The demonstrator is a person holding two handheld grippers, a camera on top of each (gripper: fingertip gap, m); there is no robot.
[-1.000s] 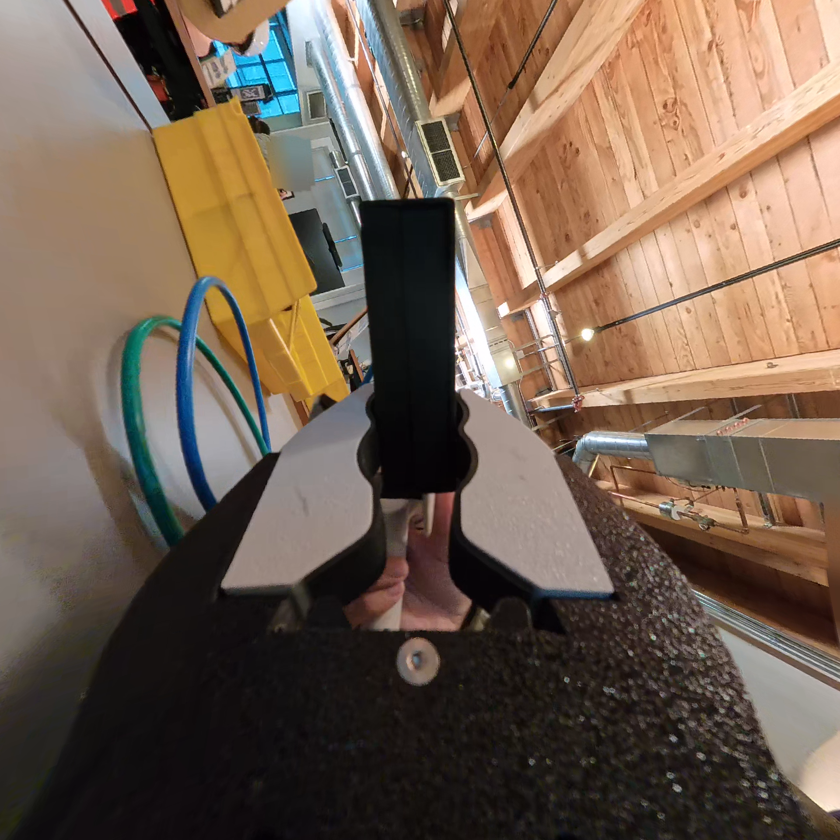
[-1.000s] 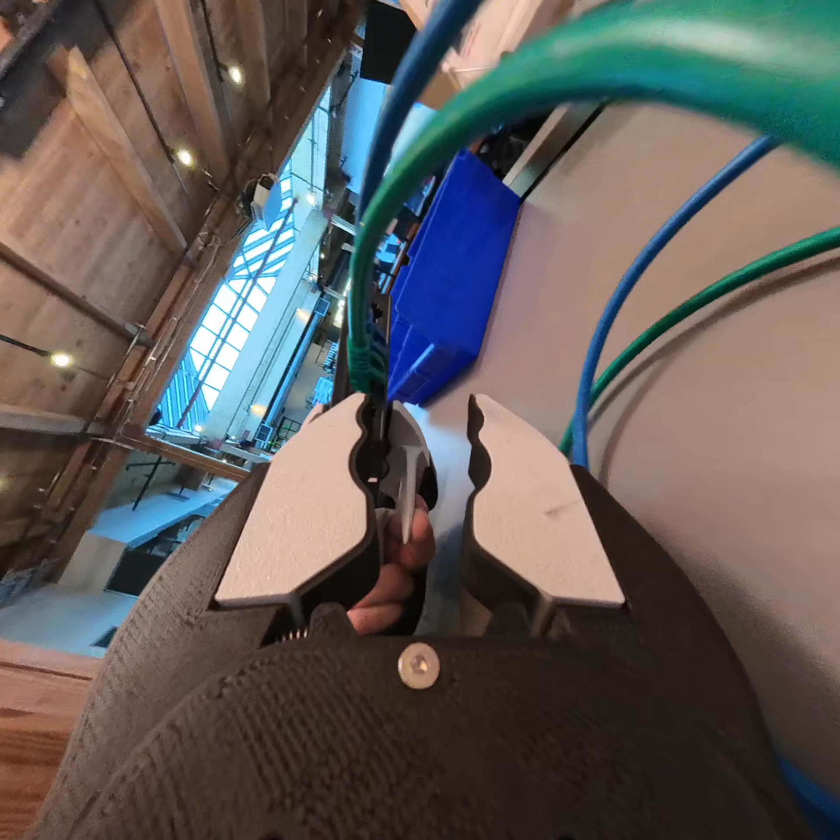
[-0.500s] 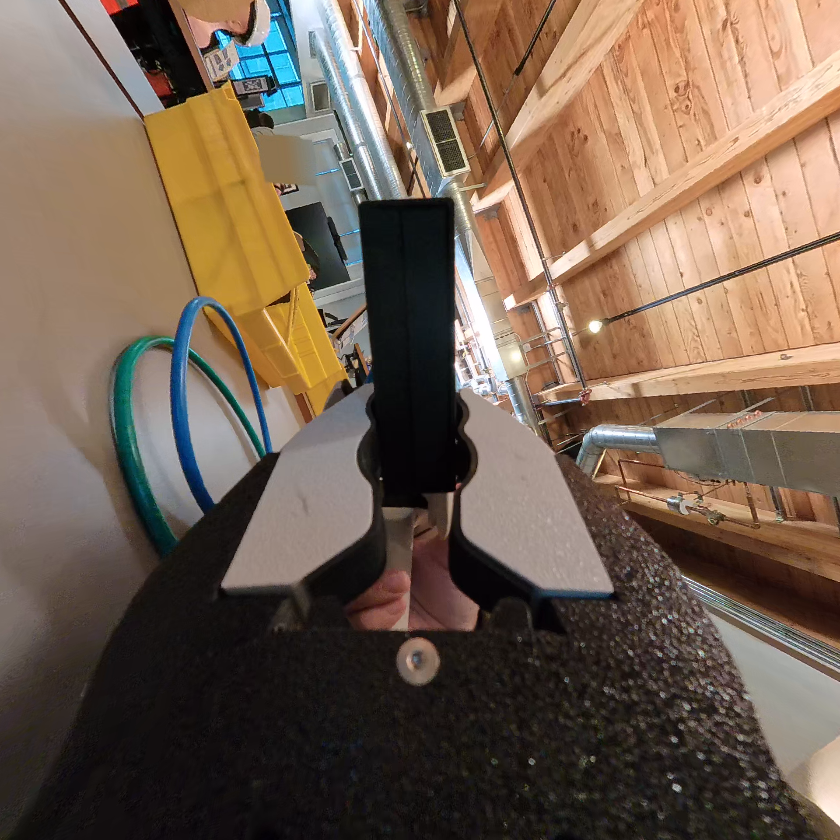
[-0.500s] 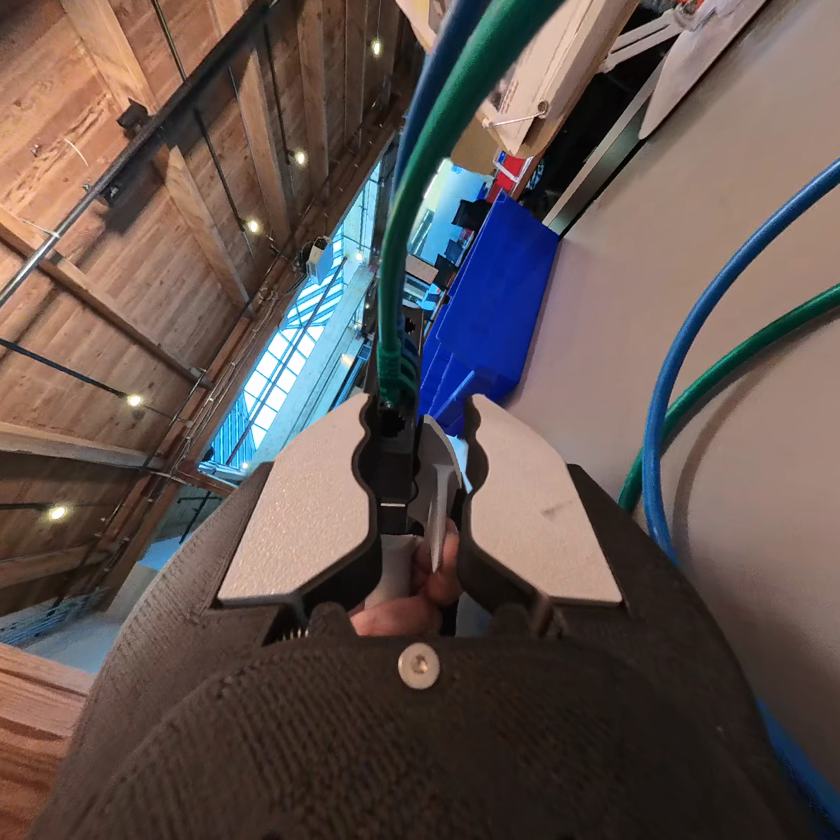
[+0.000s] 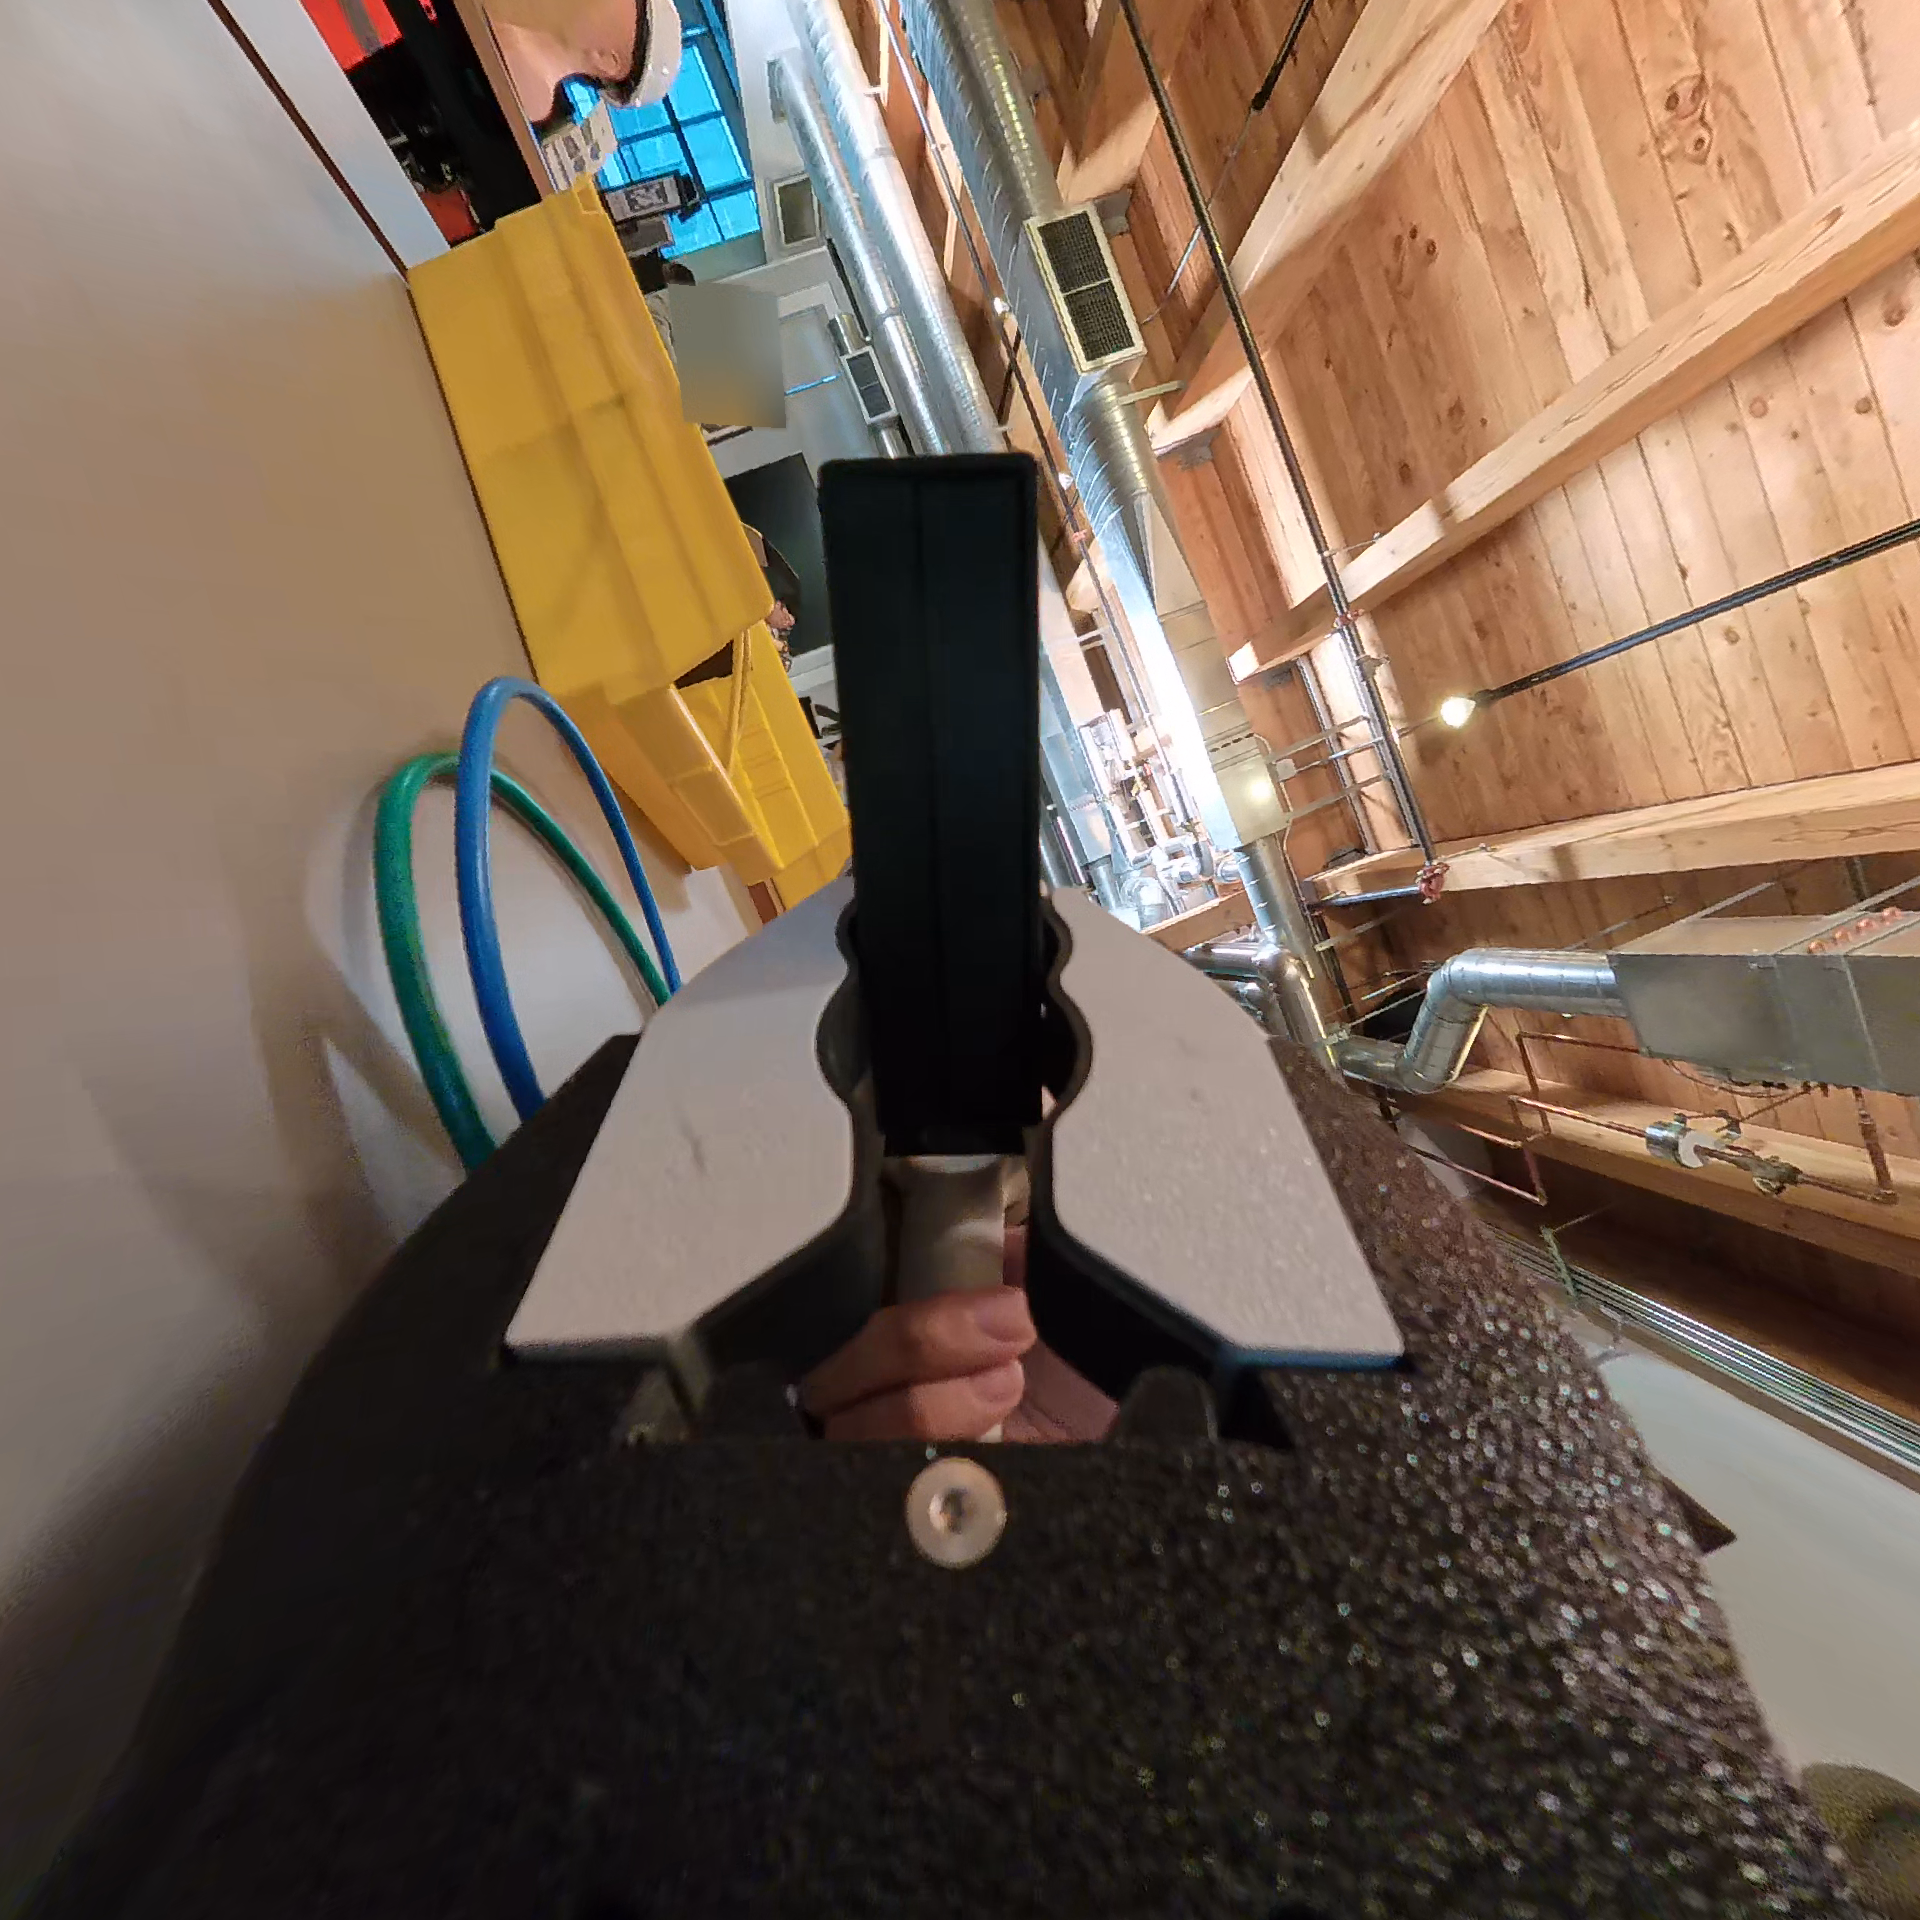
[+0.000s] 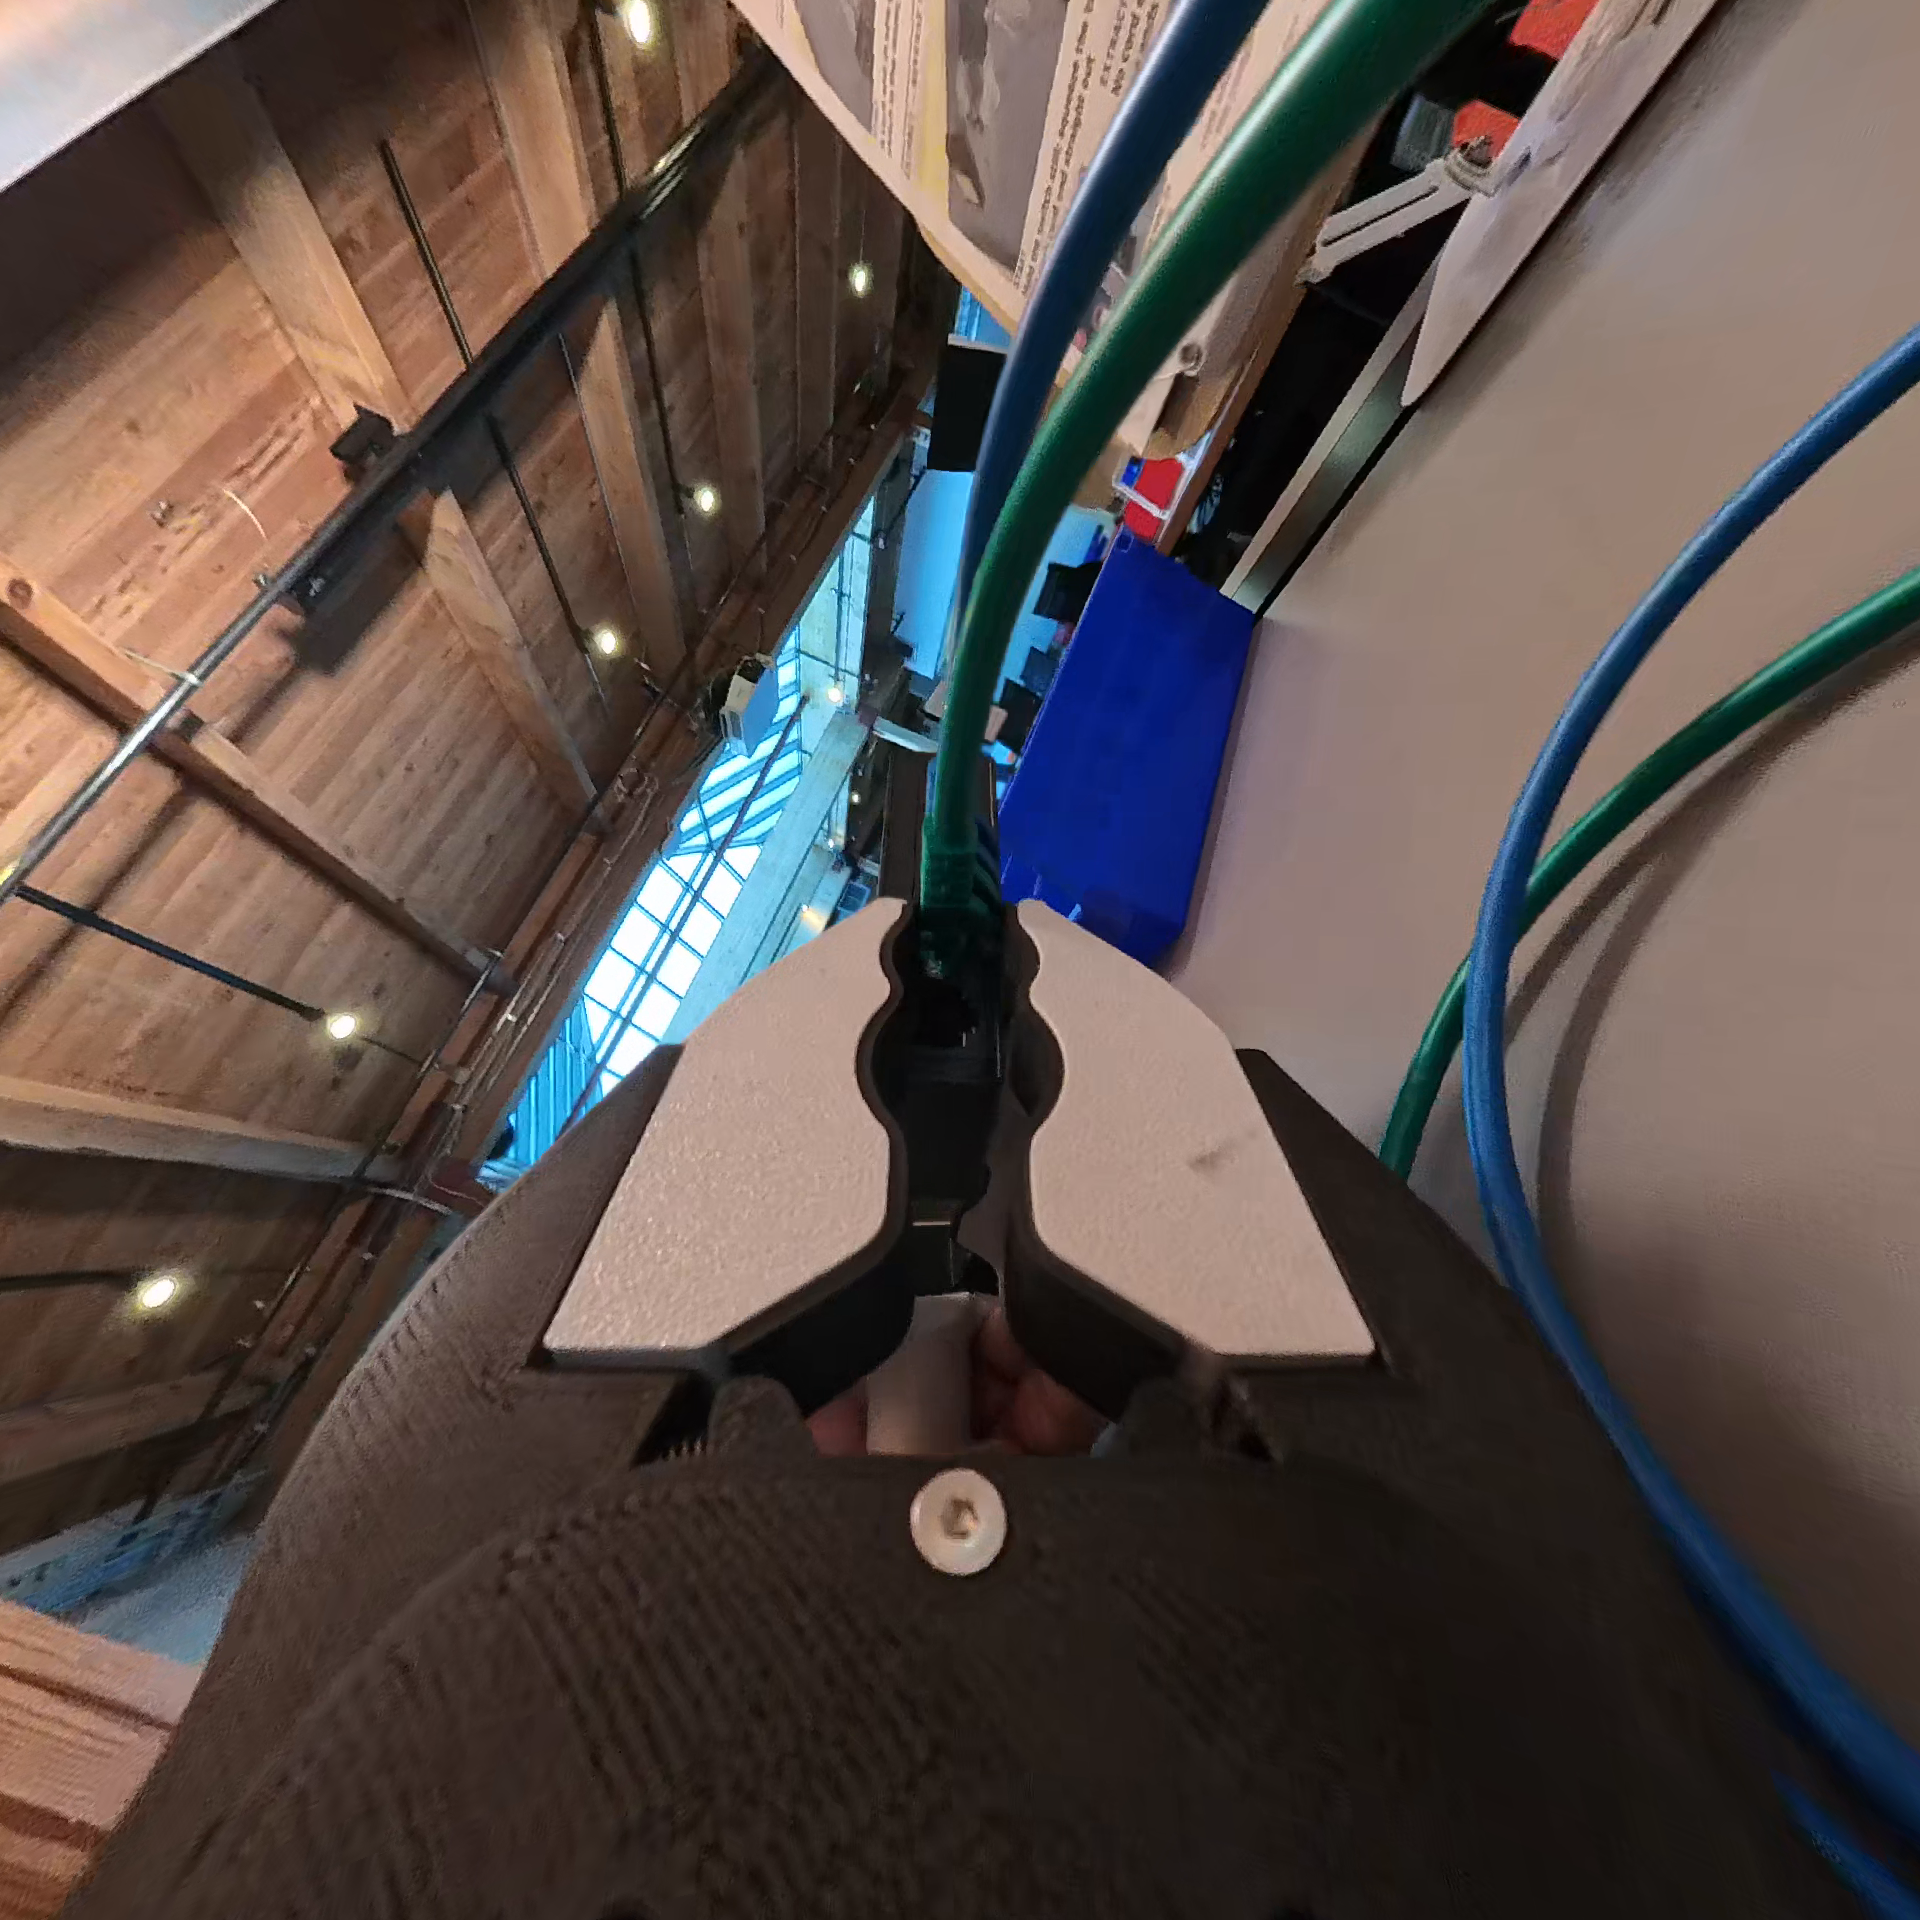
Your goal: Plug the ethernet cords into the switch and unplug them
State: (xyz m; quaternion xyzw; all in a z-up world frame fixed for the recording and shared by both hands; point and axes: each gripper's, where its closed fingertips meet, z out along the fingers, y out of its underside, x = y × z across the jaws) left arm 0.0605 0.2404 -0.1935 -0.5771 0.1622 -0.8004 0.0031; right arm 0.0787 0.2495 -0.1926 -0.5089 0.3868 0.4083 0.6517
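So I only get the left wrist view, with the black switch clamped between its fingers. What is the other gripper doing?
Observer: The right gripper is shut on the plug end of the green ethernet cord.
Operator: Is the blue one held too?
Observer: No. The blue ethernet cord runs down beside the green one, and its end is hidden behind it.
Operator: Anything else over there?
Observer: A blue bin stands on the table beyond the gripper.

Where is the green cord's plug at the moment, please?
In the right wrist view, the green plug sits centre frame, clamped between the right gripper fingers, just left of the blue bin.
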